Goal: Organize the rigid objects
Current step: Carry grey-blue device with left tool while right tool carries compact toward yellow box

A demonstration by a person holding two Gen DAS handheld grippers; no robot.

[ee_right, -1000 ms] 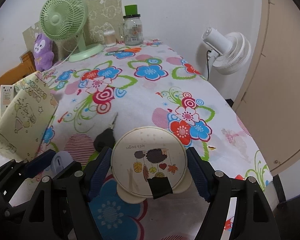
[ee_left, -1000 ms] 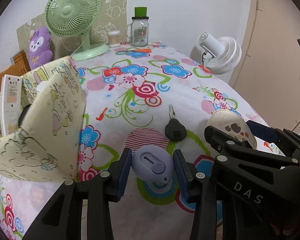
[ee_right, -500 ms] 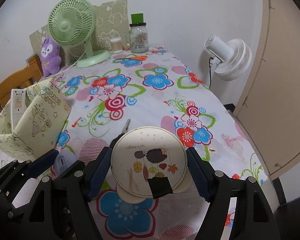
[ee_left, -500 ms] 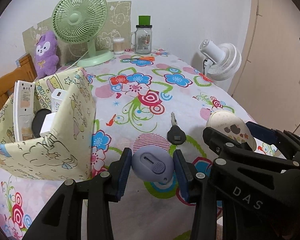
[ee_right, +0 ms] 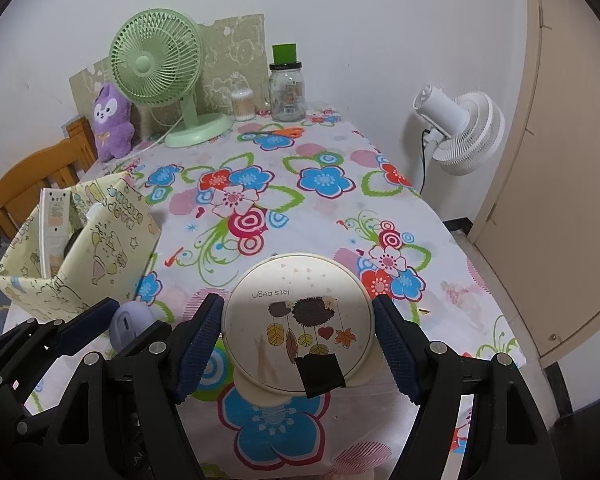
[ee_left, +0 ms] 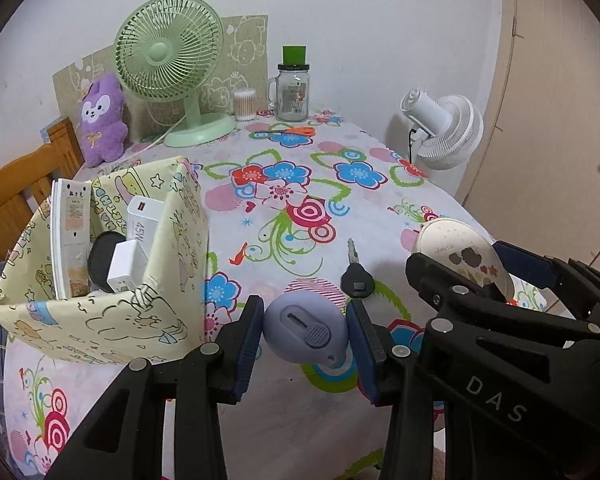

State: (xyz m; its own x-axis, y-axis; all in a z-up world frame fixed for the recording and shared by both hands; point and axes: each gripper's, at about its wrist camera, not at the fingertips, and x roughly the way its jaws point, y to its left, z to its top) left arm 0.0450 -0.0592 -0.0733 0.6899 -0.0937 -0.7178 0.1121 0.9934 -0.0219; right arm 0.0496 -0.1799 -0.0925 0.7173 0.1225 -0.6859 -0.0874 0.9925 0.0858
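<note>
My left gripper [ee_left: 305, 330] is clamped on a lilac egg-shaped gadget [ee_left: 305, 332], both pads pressed to its sides, above the flowered tablecloth [ee_left: 284, 200]. My right gripper [ee_right: 298, 340] grips a round cream compact [ee_right: 298, 320] across its full width. A black key [ee_left: 356, 280] lies on the cloth just beyond the gadget. To my left stands the open cartoon-print box [ee_left: 172, 280], holding a white remote [ee_left: 70, 232] and chargers [ee_left: 138, 224]. A green desk fan [ee_left: 168, 56], purple plush [ee_left: 102, 118] and glass jar [ee_left: 293, 90] line the far edge.
</note>
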